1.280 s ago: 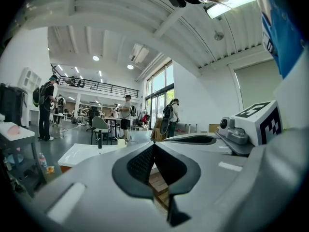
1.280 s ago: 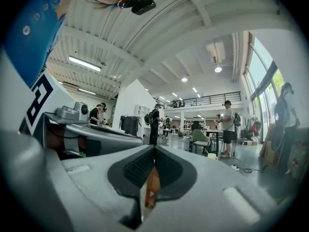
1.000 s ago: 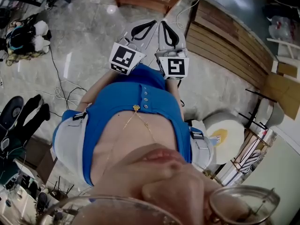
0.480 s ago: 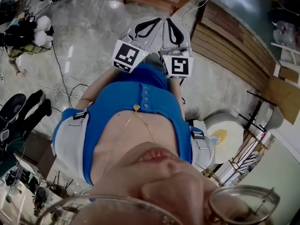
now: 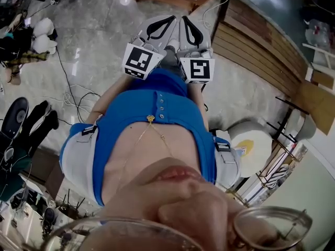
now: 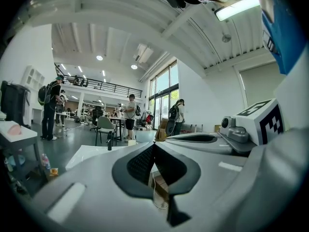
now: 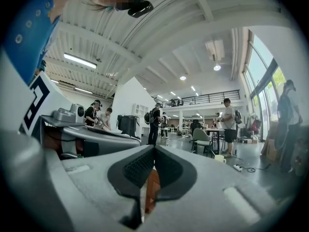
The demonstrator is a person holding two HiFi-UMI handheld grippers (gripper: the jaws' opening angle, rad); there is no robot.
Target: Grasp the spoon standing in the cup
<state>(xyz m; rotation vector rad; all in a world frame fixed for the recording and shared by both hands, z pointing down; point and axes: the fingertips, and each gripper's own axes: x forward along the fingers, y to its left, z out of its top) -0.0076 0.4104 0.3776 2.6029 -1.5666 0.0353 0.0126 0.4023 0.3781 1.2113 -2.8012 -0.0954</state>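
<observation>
No spoon or cup with a spoon shows in any view. In the head view both grippers are held side by side in front of a person's blue top (image 5: 157,119), over a marbled floor. My left gripper (image 5: 166,20) is shut, its jaws meeting with nothing between them, and its marker cube (image 5: 138,61) faces the camera. My right gripper (image 5: 184,21) is also shut and empty. The left gripper view has the left gripper (image 6: 153,146) pointing into a large hall. The right gripper (image 7: 154,149) looks the same way in its own view.
A slatted wooden platform (image 5: 256,51) lies right of the grippers. Lower right stands a round white tub (image 5: 251,148). Cables (image 5: 68,95) trail over the floor at left. Several people (image 6: 129,117), tables and a chair (image 7: 202,140) stand far off. A small white mug (image 7: 220,158) sits on the floor.
Both grippers have stayed shut and close together, and have drifted slightly up the head view. The floor clutter at the left has shifted with the camera.
</observation>
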